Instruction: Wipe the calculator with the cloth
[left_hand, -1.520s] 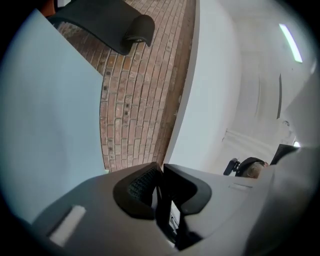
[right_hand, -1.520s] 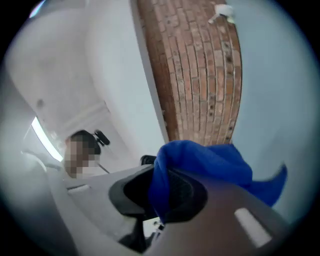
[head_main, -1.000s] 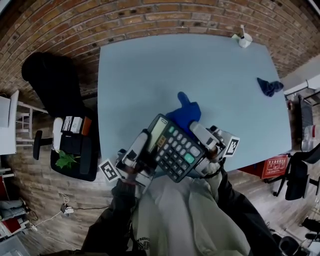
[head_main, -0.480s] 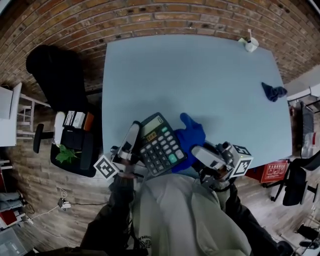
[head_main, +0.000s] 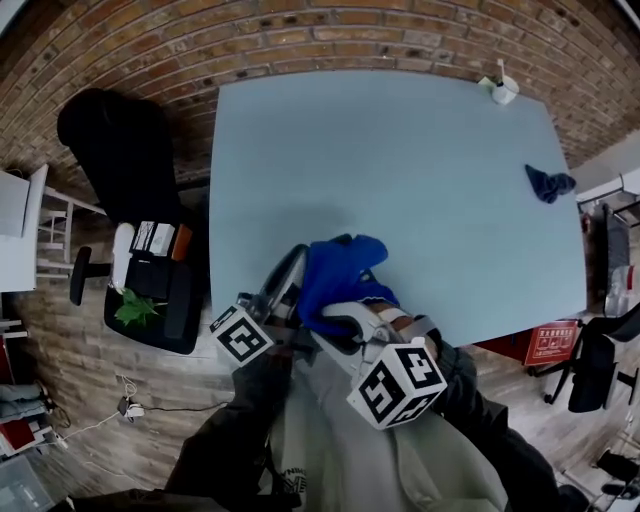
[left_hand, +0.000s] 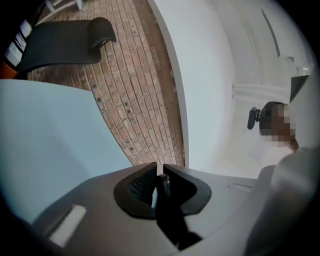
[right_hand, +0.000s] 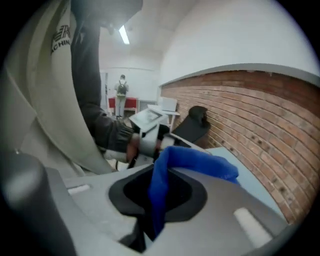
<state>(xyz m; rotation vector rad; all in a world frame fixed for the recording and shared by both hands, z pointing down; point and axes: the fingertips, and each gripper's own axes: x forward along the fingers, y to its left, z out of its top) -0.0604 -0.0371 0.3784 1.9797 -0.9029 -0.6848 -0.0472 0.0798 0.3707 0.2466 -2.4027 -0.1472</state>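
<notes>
Wiping looks under way | left claw (left_hand: 159, 176) closed on the thin dark calculator (left_hand: 167, 215), held edge-on at the near edge of the desk (head_main: 400, 170) | right claw (right_hand: 155, 210) grips the blue cloth (head_main: 335, 275), which is draped over the calculator | remaining: I cannot tell how much surface is wiped; putting both down is likely still to do
</notes>
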